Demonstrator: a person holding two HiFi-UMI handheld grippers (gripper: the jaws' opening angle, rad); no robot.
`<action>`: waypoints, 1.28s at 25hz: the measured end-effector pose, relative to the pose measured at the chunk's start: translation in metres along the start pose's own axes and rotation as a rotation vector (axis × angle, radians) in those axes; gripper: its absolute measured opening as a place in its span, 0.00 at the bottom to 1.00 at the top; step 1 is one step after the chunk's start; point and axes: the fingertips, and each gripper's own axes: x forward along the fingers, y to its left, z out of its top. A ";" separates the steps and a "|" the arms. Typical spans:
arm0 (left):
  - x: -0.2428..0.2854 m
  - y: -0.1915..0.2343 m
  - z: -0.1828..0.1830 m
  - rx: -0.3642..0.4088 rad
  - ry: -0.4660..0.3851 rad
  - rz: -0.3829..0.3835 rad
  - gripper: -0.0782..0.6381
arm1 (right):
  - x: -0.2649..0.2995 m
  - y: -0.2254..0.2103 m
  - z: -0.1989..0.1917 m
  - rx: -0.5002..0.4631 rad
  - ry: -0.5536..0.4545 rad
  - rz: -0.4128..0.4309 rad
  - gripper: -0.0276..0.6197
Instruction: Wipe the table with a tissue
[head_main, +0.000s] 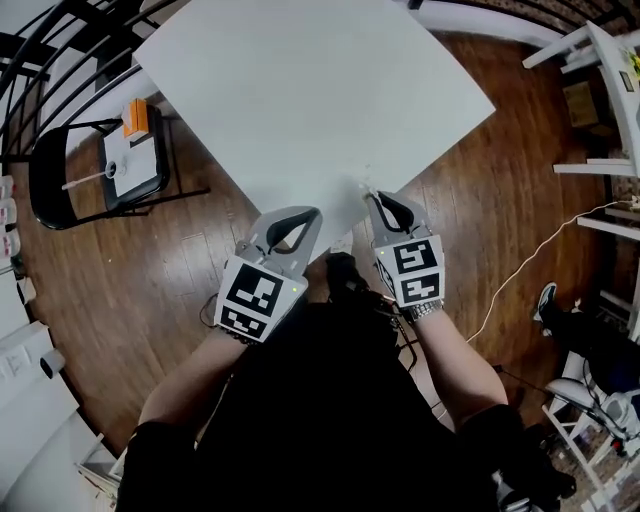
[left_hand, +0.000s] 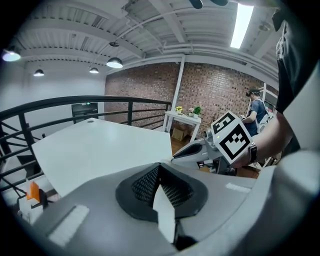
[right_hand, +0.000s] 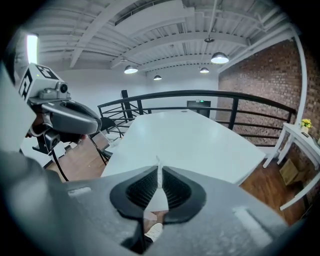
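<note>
The white table (head_main: 300, 90) fills the upper middle of the head view, and both grippers hover at its near corner. My left gripper (head_main: 305, 215) is shut, with a strip of white tissue (left_hand: 165, 212) caught between its black pads. My right gripper (head_main: 372, 197) is shut on a thin white tissue (right_hand: 159, 182) that stands on edge between its jaws, its tip (head_main: 362, 182) poking out over the table's edge. In the left gripper view the right gripper (left_hand: 192, 150) appears close by on the right, its marker cube above it. The table's corner itself is hidden behind the grippers.
A black folding chair (head_main: 55, 170) holding a white tray and an orange item (head_main: 137, 118) stands left of the table. White shelving (head_main: 610, 70) is at the right, and a pale cable (head_main: 540, 250) runs over the wooden floor. A black railing (right_hand: 220, 100) lies beyond the table.
</note>
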 end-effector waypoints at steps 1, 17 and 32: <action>0.004 0.000 0.000 -0.004 0.008 0.001 0.13 | 0.006 -0.002 -0.003 -0.004 0.014 0.008 0.07; 0.046 0.018 0.000 -0.055 0.080 0.029 0.13 | 0.069 -0.022 -0.034 -0.037 0.163 0.090 0.07; 0.054 0.032 0.002 -0.075 0.088 0.051 0.13 | 0.084 -0.038 -0.025 -0.035 0.161 0.096 0.07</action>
